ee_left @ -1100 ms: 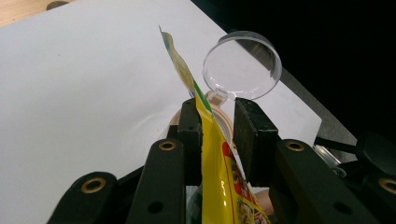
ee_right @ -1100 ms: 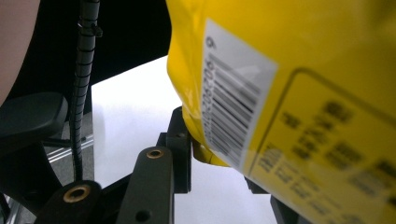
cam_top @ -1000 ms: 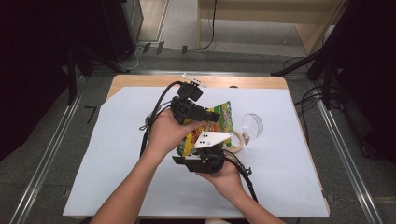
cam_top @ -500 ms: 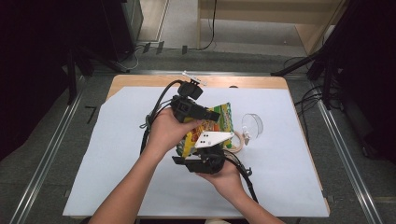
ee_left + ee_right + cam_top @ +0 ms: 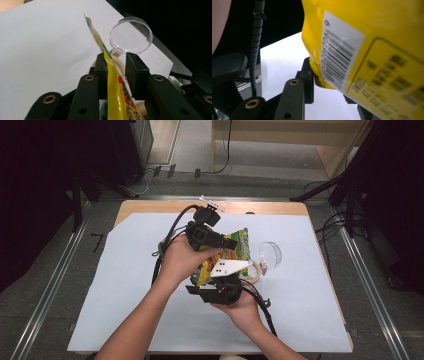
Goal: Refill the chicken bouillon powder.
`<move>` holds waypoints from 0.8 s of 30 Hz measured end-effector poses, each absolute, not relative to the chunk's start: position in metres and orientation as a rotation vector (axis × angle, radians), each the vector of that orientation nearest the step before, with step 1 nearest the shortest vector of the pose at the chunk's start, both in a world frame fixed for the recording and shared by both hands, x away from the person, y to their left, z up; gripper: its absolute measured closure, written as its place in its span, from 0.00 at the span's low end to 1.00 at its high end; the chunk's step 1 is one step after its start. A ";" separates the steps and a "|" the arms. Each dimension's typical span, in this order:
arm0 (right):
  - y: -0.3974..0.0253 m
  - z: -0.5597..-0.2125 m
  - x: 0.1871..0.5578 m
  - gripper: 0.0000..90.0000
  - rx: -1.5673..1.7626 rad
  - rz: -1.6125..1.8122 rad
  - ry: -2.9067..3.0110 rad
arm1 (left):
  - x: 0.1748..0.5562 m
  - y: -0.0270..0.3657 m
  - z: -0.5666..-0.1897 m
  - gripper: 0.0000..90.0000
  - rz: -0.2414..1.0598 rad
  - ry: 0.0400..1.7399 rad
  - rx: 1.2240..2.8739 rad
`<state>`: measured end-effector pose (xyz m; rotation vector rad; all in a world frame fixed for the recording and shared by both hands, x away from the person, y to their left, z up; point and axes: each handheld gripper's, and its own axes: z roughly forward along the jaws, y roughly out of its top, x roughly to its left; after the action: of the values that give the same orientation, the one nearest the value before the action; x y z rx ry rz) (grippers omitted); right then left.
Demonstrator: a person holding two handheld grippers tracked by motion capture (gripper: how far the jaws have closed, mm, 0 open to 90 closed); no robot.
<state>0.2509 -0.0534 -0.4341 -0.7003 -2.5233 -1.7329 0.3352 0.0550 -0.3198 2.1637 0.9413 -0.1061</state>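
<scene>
Wooden surface (image 5: 150, 207) covered by a white paper sheet (image 5: 125, 285), ringed by grey floor and metal rails. A yellow glossy plastic snack bag (image 5: 235, 247) with green edge and printed pictures is held above the sheet's middle, between both tongs. Left tongs (image 5: 116, 71) are set around the bag's thin crimped top edge; one pad touches it, a gap shows at the other, so a firm clamp cannot be told. Right tongs (image 5: 329, 85) sit at the bag's barcode side; whether they grip cannot be told. A small round clear plastic container with beige rim (image 5: 252, 270) lies beside the bag, its hinged transparent lid (image 5: 131, 35) flipped open. Judged progress: container opened, bag apparently still sealed; tearing and pouring remain.
</scene>
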 end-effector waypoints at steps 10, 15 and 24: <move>-0.054 -0.436 0.253 0.76 -0.705 -1.733 -2.528 | 0.332 0.053 -0.319 0.81 -0.085 0.937 2.170; -0.054 -0.436 0.253 0.76 -0.706 -1.731 -2.527 | 0.332 0.054 -0.319 0.81 -0.085 0.940 2.170; -0.053 -0.437 0.253 0.76 -0.693 -1.718 -2.545 | 0.333 0.057 -0.323 0.81 -0.091 0.948 2.158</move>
<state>0.2531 -0.0531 -0.4372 -0.6929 -2.5455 -1.7181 0.3333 0.0567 -0.3229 2.1575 0.9484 -0.0910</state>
